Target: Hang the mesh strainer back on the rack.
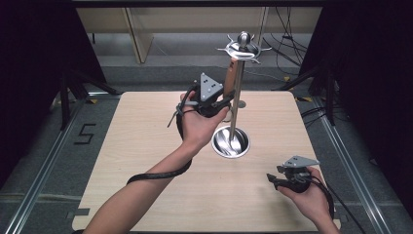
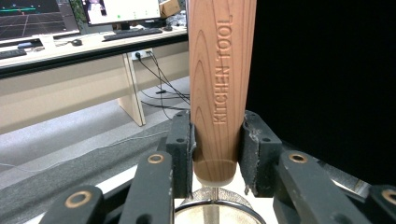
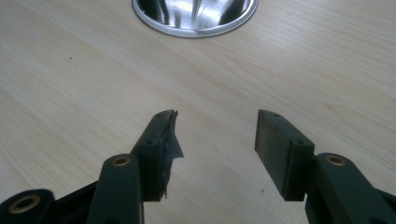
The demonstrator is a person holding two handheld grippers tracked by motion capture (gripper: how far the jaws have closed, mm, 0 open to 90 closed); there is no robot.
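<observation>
A wooden utensil handle [image 2: 222,88] marked KITCHEN TOOL hangs upright from the hook crown [image 1: 242,48] of a metal stand [image 1: 237,105]. My left gripper [image 2: 215,144] is shut on the handle's lower end, both pads pressing its sides. From above, the left gripper [image 1: 219,100] is raised just left of the stand's pole, and the handle [image 1: 230,78] rises from it toward the hooks. The stand's round shiny base [image 1: 230,142] sits mid-table. My right gripper [image 3: 217,135] is open above bare wood, nothing between its jaws; in the high view the right gripper [image 1: 285,176] rests low at the table's front right.
The light wooden table [image 1: 146,156] has open room to the left and front. The stand's base rim [image 3: 194,25] lies just ahead of the right gripper. Dark curtains flank the table; desks and cables [image 2: 159,84] stand beyond its far edge.
</observation>
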